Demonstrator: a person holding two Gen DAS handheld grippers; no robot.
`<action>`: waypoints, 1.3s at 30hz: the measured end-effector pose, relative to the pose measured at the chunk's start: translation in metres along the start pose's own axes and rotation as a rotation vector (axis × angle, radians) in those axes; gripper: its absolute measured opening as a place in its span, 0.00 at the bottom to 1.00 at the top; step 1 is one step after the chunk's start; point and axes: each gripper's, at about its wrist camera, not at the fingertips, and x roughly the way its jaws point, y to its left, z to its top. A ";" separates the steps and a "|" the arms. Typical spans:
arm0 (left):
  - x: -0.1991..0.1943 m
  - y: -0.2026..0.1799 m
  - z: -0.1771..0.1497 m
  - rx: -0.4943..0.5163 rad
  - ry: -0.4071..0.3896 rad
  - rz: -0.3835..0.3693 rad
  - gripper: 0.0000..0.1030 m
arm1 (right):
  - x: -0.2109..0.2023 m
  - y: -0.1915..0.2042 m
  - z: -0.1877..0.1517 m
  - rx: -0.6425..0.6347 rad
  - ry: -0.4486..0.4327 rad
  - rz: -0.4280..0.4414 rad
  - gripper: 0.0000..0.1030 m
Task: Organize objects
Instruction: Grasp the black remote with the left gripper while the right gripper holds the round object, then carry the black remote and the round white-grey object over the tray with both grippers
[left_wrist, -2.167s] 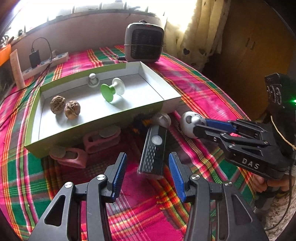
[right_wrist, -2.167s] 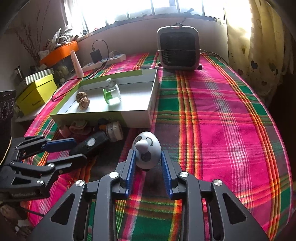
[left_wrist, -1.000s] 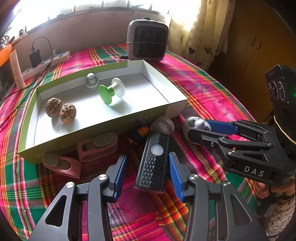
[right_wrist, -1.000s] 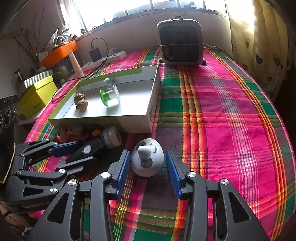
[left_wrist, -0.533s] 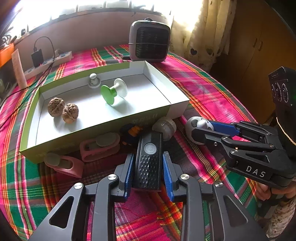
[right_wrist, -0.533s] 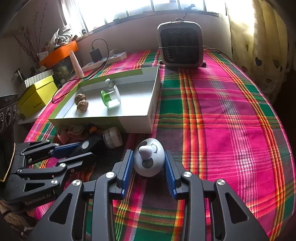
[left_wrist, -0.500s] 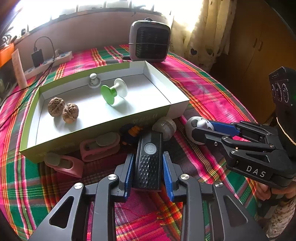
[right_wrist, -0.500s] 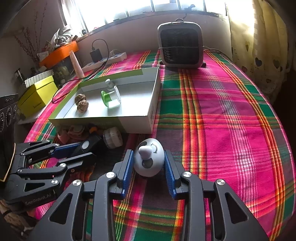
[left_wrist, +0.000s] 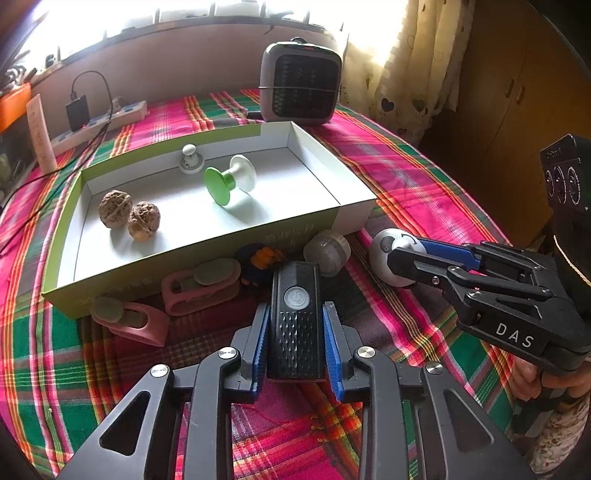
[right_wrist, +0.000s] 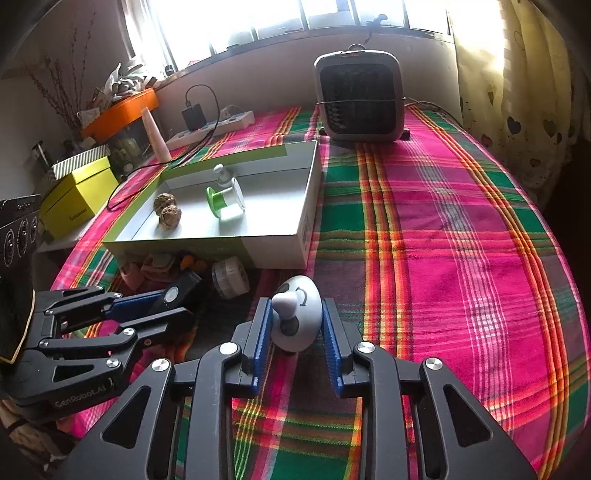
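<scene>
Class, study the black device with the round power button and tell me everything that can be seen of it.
The black device is a slim, oblong, plastic-looking block with a grey round power button and a studded grip panel below it. It lies on the plaid cloth in front of the box, between the blue pads of the left gripper, which press its sides.

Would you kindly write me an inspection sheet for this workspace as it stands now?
Surface: plaid cloth, sunlit.
Job's things: box holds two walnuts, a green spool and a white knob; pink clips lie in front.
Clutter: heater, yellow box.
Grippers: left gripper shut on black device; right gripper shut on white egg toy; both just closed.
Cables: power strip, charger plugged in.
Surroundings: window, curtain.
</scene>
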 end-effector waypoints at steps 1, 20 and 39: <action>0.000 0.000 0.000 0.000 0.000 0.000 0.24 | 0.000 0.000 0.000 0.001 -0.001 0.000 0.27; -0.012 0.000 -0.002 0.006 -0.029 0.012 0.24 | -0.009 0.006 0.001 -0.004 -0.017 0.012 0.27; -0.030 0.008 0.004 -0.008 -0.076 0.026 0.24 | -0.019 0.019 0.013 -0.026 -0.054 0.025 0.27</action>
